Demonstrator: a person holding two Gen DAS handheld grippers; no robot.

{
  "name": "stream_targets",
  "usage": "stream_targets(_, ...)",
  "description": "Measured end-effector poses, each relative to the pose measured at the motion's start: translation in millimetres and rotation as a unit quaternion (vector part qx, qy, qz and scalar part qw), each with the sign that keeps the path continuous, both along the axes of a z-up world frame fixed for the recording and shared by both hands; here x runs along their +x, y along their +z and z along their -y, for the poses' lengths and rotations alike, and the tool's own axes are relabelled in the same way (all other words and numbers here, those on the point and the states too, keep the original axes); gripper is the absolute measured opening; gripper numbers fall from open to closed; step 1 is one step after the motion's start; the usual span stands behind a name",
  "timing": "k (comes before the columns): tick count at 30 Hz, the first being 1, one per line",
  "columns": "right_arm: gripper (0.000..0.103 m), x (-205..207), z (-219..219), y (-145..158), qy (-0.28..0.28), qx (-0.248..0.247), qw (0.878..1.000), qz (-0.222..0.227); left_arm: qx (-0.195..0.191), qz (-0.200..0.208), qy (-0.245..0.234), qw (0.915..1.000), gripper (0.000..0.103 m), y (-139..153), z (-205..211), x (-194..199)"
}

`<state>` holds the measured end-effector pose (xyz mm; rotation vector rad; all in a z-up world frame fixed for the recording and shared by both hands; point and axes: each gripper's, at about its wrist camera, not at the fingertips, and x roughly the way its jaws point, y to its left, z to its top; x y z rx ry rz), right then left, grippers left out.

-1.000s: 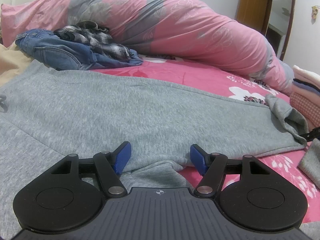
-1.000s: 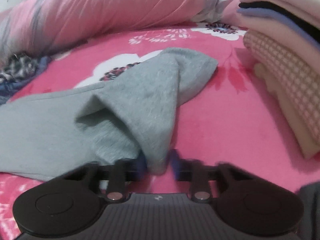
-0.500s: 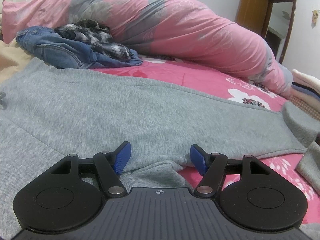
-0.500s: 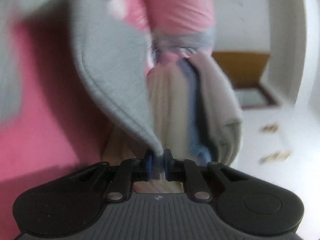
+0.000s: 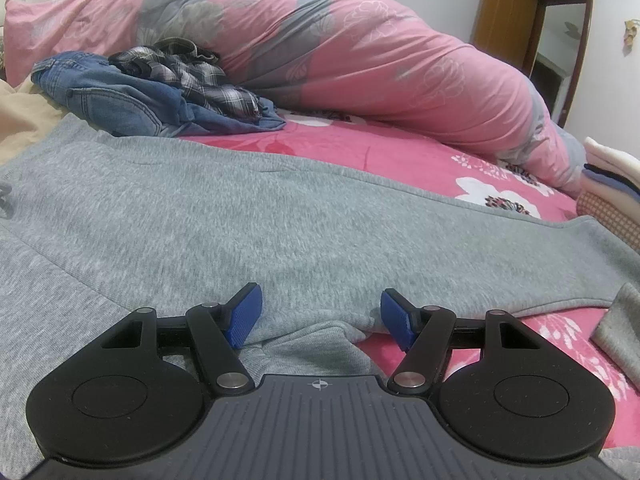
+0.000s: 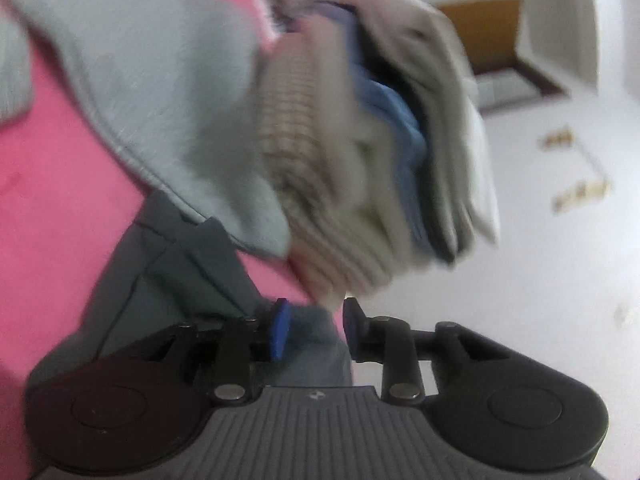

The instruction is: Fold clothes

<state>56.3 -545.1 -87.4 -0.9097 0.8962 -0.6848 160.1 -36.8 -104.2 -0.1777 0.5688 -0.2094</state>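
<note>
Left gripper (image 5: 321, 316), black two-finger tool with blue ribbed pads: jaws stand wide apart, nothing clamped; it sits low over the crotch of the grey marl fleece sweatpants (image 5: 248, 224), whose fabric lies beneath and between the pads without being pressed by either. Right gripper (image 6: 312, 330), same make, seen rolled over and blurred: jaws have just been opening and now stand partly apart, holding nothing; a dark grey-blue cloth (image 6: 180, 276) shows behind the gap, what it is cannot be told. Sweatpants: spread flat across the bright pink floral bedsheet (image 5: 360, 148), one leg running away to the right in the left wrist view, its hem end near the sheet's right side; in the right wrist view a pale grey hemmed edge of the same garment (image 6: 160, 92) lies loose on the pink sheet, apart from the pads. Stack of folded clothes, cream, blue and checked beige knit (image 6: 360, 160): just beyond the right gripper, beside the grey hem; also at the far right edge of the left wrist view. Heap of blue denim jeans (image 5: 112, 96) with a dark plaid shirt (image 5: 188, 76) on top: beyond the sweatpants, against a rolled pink and grey floral duvet (image 5: 360, 60) that runs along the far side of the bed. Brown wooden door (image 5: 508, 12) and white wall behind.
</note>
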Motion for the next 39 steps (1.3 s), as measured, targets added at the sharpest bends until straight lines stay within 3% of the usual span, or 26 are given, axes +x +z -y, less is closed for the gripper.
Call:
stream_targets(2, 0.033, -18, -3, 23, -0.024, 0.065, 0.997, 0.044, -0.001, 0.000, 0.000, 1.0000, 0.066, 0, 0, 0)
stream_targets(4, 0.035, -47, -10, 51, -0.043, 0.170, 0.978, 0.111, -0.004, -0.001, -0.001, 1.0000, 0.066, 1, -1, 1)
stream_targets(6, 0.043, -77, -20, 71, -0.043, 0.267, 0.948, 0.170, -0.010, 0.001, 0.003, 0.9999, 0.066, 5, -3, -1)
stream_targets(8, 0.048, -113, -32, 86, -0.026, 0.355, 0.909, 0.218, -0.018, 0.007, 0.013, 0.9997, 0.067, 13, -6, -6)
stream_targets(10, 0.048, -119, -47, 95, 0.001, 0.418, 0.878, 0.234, -0.033, 0.012, 0.023, 0.9991, 0.067, 25, -12, -17)
stream_targets(14, 0.049, -117, -74, 118, 0.036, 0.485, 0.842, 0.232, -0.085, 0.021, 0.042, 0.9953, 0.068, 51, -40, -52)
stream_targets(19, 0.051, -75, -127, 147, 0.121, 0.581, 0.774, 0.221, -0.114, 0.049, 0.095, 0.9877, 0.070, 71, -97, -106)
stream_targets(22, 0.059, -38, -173, 153, 0.181, 0.603, 0.755, 0.182, -0.121, 0.063, 0.157, 0.9781, 0.070, 70, -141, -134)
stream_targets(26, 0.061, -1, -251, 145, 0.242, 0.602, 0.750, 0.129, -0.116, 0.056, 0.233, 0.9640, 0.070, 57, -187, -147)
stream_targets(29, 0.061, 15, -296, 127, 0.264, 0.637, 0.720, 0.081, -0.130, 0.033, 0.272, 0.9529, 0.070, 45, -218, -142)
stream_targets(33, 0.061, 5, -331, 99, 0.242, 0.692, 0.679, 0.035, -0.166, -0.001, 0.286, 0.9436, 0.070, 25, -250, -127)
stream_targets(36, 0.061, -14, -324, 76, 0.181, 0.719, 0.670, 0.036, -0.205, -0.021, 0.285, 0.9361, 0.070, 12, -265, -113)
stream_targets(39, 0.061, -29, -301, 58, 0.117, 0.741, 0.660, 0.048, -0.221, -0.002, 0.288, 0.9317, 0.066, 8, -268, -105)
